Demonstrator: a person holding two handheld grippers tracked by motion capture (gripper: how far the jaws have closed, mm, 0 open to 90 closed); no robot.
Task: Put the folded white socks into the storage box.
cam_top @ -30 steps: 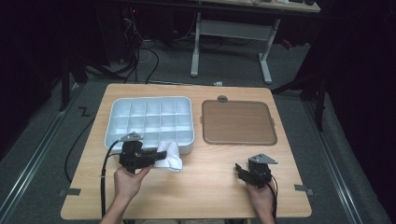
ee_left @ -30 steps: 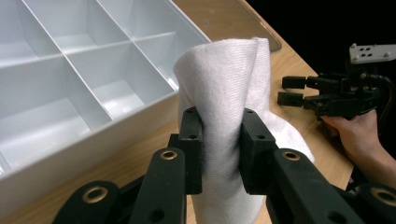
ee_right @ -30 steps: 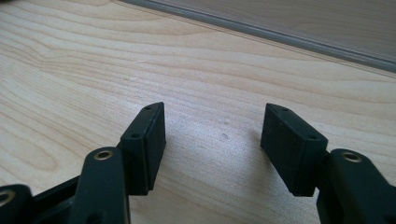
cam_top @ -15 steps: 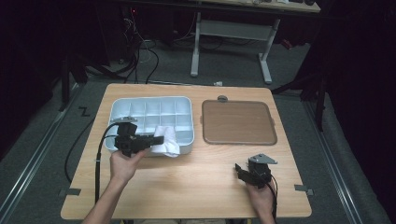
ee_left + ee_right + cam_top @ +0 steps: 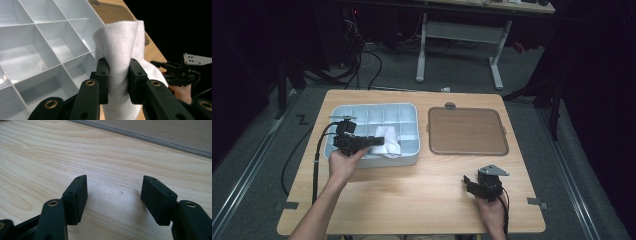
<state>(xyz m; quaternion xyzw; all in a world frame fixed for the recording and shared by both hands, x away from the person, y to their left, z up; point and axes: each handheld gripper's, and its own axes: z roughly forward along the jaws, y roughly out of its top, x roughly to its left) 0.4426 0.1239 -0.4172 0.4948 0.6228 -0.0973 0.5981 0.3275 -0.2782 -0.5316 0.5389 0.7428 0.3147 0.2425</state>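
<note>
One white cloth (image 5: pixel 117 62) over compartment tray's (image 5: pixel 343 111) front edge

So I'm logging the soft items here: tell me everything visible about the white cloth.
The white cloth looks like soft, finely ribbed fabric, plain white, bunched into a loose fold. The left tongs pinch it at mid-height, so it stands up between the jaws and bulges below them. In the high view it hangs over the front right part of the pale compartment tray; whether it touches the tray is unclear.
</note>
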